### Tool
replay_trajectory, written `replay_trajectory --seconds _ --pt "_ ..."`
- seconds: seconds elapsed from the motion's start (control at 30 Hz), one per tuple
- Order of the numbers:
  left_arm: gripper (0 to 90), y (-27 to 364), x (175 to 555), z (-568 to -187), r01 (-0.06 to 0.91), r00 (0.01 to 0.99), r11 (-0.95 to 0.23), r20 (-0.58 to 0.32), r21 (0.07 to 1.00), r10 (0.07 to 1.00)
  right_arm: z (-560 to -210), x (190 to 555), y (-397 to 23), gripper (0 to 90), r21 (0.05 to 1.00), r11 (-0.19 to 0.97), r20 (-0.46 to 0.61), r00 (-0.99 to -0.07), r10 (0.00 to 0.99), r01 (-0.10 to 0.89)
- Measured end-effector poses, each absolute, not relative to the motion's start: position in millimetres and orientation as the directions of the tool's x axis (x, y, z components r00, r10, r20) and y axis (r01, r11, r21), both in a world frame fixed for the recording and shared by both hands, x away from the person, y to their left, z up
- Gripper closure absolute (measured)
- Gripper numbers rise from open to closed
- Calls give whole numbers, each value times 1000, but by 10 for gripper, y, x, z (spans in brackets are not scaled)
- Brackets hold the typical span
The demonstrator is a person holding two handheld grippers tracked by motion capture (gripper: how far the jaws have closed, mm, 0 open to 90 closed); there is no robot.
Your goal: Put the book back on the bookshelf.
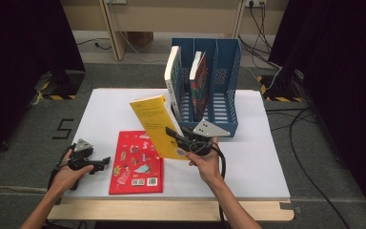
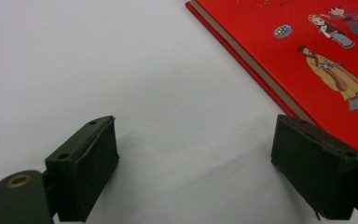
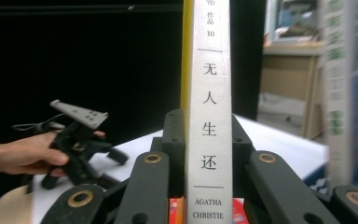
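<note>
I clamp the right gripper point(image 1: 180, 137) on the stiff, light yellow book point(image 1: 158, 125) by its spine, left gripper point(image 1: 106, 161) wide and empty

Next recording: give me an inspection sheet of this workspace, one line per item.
Surface: white table, bare around the books.
Job's things: yellow book lifted and tilted; red book lying flat; blue file rack with two books standing in it.
Clutter: nothing seen.
Grippers: right gripper clamped on the yellow book's spine; left gripper open above the table beside the red book.
Cables: black cables on the floor at right.
Surroundings: dark curtains, wooden furniture behind.
</note>
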State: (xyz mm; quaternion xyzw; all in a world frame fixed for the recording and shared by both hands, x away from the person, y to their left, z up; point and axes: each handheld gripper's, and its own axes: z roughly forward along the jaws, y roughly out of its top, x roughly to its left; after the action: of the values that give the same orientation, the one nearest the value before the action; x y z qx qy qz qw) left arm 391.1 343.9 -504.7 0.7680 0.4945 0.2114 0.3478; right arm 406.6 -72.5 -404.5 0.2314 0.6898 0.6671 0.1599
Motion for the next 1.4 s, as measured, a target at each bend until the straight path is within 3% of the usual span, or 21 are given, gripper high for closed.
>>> replay_trajectory --seconds 0.47,0.77,1.4 --pt "134 3439 3911 -5048 612 422 -269 -19 744 906 -4336 4080 -1050 765 999 -12 38 -816 577 38" --pt "134 3439 3910 -5048 612 421 -268 -20 744 907 -4430 4016 -1150 764 998 -20 55 -814 579 53" --pt "134 3439 3910 -5049 611 422 -268 -20 745 907 -4465 3705 -1463 757 989 95 30 -787 616 112"
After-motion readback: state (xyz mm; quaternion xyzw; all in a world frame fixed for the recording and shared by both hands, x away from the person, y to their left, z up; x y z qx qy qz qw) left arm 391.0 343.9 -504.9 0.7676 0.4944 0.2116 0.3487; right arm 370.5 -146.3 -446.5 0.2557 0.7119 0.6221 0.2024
